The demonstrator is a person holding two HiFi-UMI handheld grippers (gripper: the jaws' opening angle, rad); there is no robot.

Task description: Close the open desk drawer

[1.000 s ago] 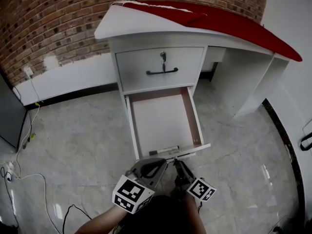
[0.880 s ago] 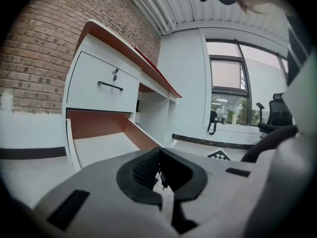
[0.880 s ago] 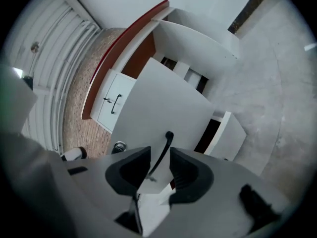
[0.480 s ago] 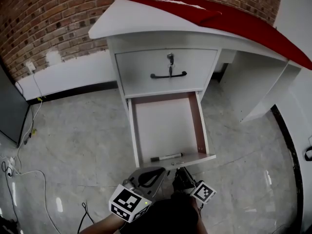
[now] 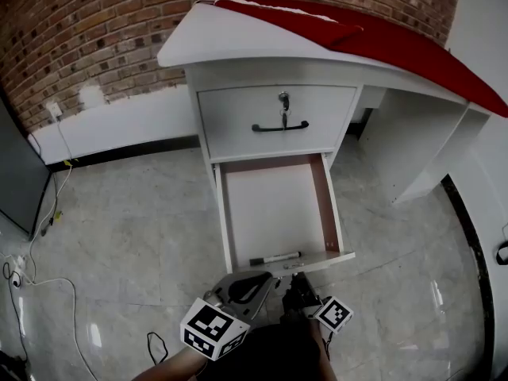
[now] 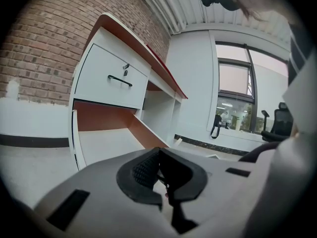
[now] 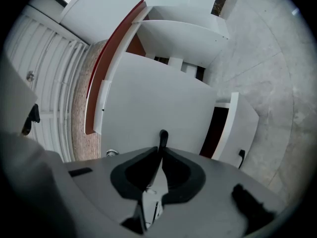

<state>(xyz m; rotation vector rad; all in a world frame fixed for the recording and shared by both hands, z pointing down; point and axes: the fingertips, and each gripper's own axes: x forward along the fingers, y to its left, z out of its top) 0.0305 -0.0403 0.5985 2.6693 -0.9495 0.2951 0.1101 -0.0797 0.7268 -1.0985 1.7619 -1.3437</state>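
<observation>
The drawer (image 5: 274, 209) sticks far out from under the surface (image 5: 230, 38), with a pen (image 5: 275, 257) inside. The right gripper (image 7: 162, 150) has just closed its fingers, and they now pinch the black handle (image 7: 163, 137). I think it can push next. The left gripper (image 6: 157, 165) has its fingers together, holding nothing.

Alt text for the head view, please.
A white desk's lower drawer stands open with a marker inside. At its front, the right gripper's fingers have just closed on the handle; the left gripper sits alongside, shut.
</observation>
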